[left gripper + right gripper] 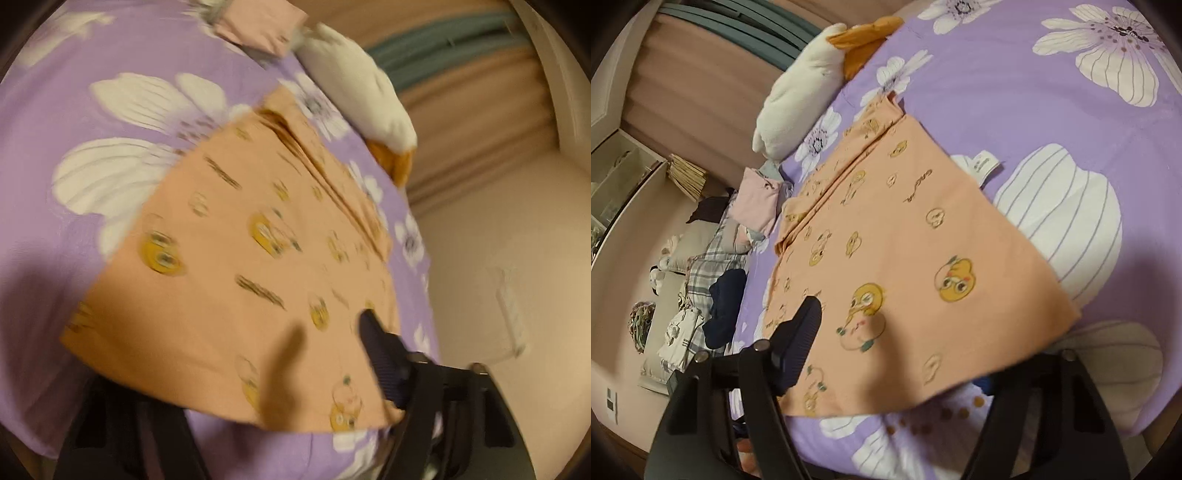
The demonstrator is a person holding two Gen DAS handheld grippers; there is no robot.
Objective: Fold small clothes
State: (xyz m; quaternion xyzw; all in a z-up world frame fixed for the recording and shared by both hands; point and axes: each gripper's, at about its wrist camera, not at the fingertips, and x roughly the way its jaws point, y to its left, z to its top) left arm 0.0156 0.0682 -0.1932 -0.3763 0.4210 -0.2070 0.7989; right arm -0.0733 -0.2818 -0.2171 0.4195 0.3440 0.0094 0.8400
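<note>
Where it lies spread flat on the bed, the peach garment with its yellow duck print covers much of the near half of the purple flowered sheet, and a white label pokes out from under its far edge. One side of it is doubled over in a long pleated strip. The near hem runs over one finger of each tool: the left gripper has one dark finger resting on top of the cloth near its corner while the other is hidden below the hem, and the right gripper shows the same, its visible finger lying on the cloth at the opposite corner. Both sets of jaws stand partly apart with the hem between them; I cannot tell whether the pads pinch it.

Beyond the garment, a white plush toy with an orange part lies at the bed's edge. A folded pink piece sits near it, beside a heap of plaid and dark clothes.
</note>
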